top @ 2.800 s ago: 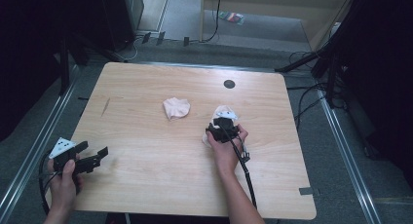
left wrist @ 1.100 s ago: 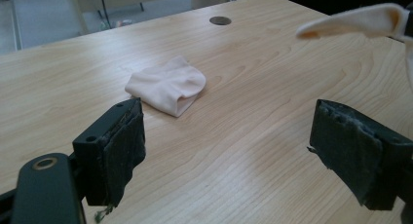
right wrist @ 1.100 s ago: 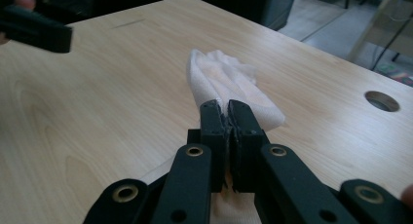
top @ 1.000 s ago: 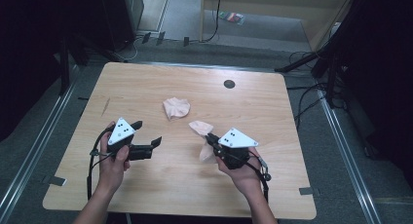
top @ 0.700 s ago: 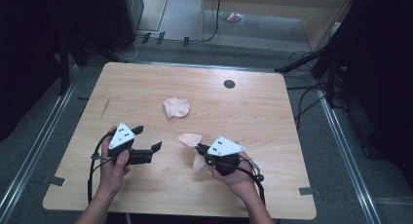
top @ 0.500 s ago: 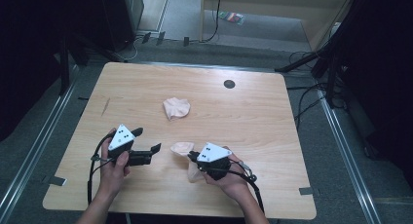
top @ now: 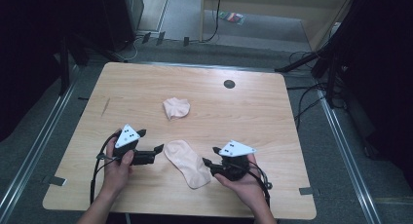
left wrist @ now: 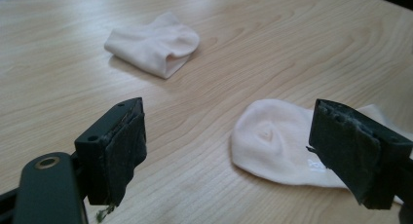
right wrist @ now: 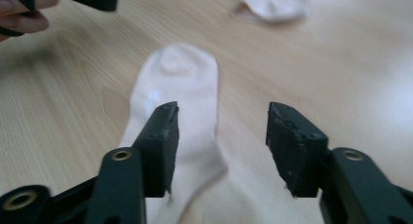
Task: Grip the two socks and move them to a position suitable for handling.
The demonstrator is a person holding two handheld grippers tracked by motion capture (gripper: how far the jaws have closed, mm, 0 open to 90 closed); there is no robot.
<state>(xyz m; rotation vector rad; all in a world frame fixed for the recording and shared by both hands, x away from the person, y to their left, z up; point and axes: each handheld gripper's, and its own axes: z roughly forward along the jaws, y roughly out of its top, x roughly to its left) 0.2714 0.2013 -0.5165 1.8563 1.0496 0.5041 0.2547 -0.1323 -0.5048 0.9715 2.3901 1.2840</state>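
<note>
Where it hung held before, the sock (top: 187, 162) lies flat, right gripper (top: 210, 165) jaws just opened.

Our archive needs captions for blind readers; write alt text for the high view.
A pale sock lies flat on a wooden table between the open left gripper and open right gripper, each held by a hand. A second, folded sock lies farther back.

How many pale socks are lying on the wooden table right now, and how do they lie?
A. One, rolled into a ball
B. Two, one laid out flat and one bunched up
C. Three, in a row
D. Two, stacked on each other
B: the flat sock lies stretched out between the two grippers, and the bunched sock sits apart from it, farther up the table.
</note>
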